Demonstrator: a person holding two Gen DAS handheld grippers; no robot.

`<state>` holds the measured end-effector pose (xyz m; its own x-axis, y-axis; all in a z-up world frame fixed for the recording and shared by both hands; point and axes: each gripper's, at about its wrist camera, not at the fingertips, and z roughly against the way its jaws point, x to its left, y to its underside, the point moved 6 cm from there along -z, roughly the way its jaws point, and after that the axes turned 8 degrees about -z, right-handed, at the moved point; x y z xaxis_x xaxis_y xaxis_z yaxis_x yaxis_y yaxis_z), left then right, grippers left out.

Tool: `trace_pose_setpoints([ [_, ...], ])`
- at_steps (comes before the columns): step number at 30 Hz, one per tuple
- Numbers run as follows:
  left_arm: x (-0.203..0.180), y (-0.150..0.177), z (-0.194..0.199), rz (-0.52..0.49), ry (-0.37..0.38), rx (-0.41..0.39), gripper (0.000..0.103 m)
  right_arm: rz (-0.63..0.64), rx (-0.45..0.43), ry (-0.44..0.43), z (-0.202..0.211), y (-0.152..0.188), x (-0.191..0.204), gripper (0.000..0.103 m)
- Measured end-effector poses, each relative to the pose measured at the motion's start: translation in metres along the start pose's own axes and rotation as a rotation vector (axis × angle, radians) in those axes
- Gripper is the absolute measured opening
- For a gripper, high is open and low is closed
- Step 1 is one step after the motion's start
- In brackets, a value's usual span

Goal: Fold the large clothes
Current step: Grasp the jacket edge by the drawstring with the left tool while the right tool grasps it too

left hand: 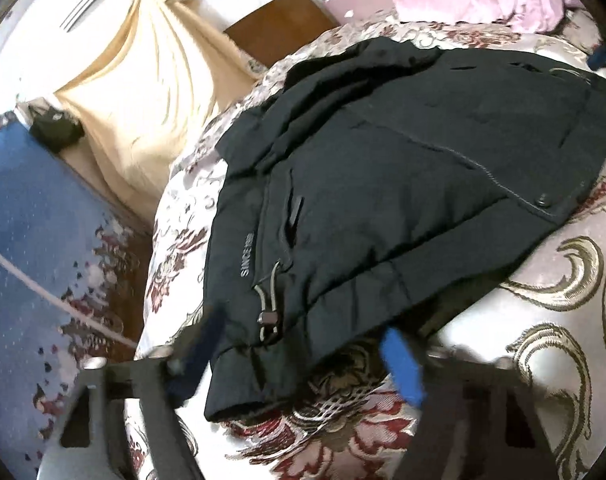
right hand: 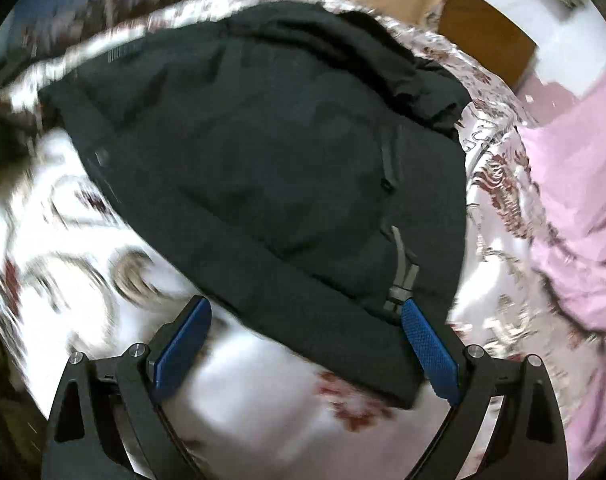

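**Dark jacket on a patterned bed, both grippers poised at its near hem**

While a dark padded jacket [left hand: 383, 168] lies spread on a floral bedspread [left hand: 543, 320], two hand-held grippers sit at its nearest edge. The jacket is partly bundled, its collar or hood end heaped at the far side and its hem closest to both cameras. Its long axis runs away from the fingers, from hem to far heap. A drawstring toggle [left hand: 267, 317] hangs near the hem corner.

In the left wrist view, the left gripper [left hand: 303, 352] straddles the hem corner. Its blue pads [left hand: 403, 364] are blurred and stand partly apart; cloth lies between them, but they do not appear to press on it.

In the right wrist view, the right gripper [right hand: 305, 344] is spread wide, holding nothing. The hem crosses the gap between its fingers, and the right-hand pad sits just beside a grey buckle [right hand: 401, 276].

Both grippers look about equally near the hem, so the likely next move is to pinch it at two points and carry it toward the far end. A pink blanket [right hand: 575, 200] lies beside the jacket, and a cream curtain [left hand: 143, 80] hangs beyond the bed.
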<state>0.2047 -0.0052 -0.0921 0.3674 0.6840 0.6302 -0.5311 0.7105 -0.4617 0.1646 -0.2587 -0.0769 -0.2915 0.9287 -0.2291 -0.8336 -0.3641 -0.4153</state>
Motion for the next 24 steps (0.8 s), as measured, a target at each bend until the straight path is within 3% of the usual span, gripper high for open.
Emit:
trace_pose_setpoints([
  [3,0.0,-0.002,-0.007,0.002,0.051,0.007,0.031,0.073,0.056,0.0,-0.002,0.002,-0.005,0.094],
  [5,0.003,-0.003,-0.013,0.025,0.087,0.019,0.025,0.101,0.081,-0.021,-0.002,0.001,-0.006,0.094],
  [11,0.014,-0.006,-0.016,0.113,0.149,0.002,0.016,0.185,0.093,-0.005,-0.008,-0.005,0.006,0.093],
  [17,0.011,-0.003,-0.018,0.12,0.154,0.014,0.015,0.145,0.003,0.068,-0.005,-0.005,0.007,0.092],
  [18,0.011,-0.002,-0.018,0.118,0.153,0.018,0.015,0.14,-0.021,0.091,-0.002,-0.004,0.006,0.087],
  [21,0.006,0.0,-0.02,0.101,0.147,0.039,0.015,0.145,-0.082,0.194,0.004,-0.003,0.004,0.054],
  [24,0.003,0.001,-0.018,0.077,0.121,0.043,0.016,0.193,-0.123,0.256,0.002,-0.002,0.014,0.037],
])
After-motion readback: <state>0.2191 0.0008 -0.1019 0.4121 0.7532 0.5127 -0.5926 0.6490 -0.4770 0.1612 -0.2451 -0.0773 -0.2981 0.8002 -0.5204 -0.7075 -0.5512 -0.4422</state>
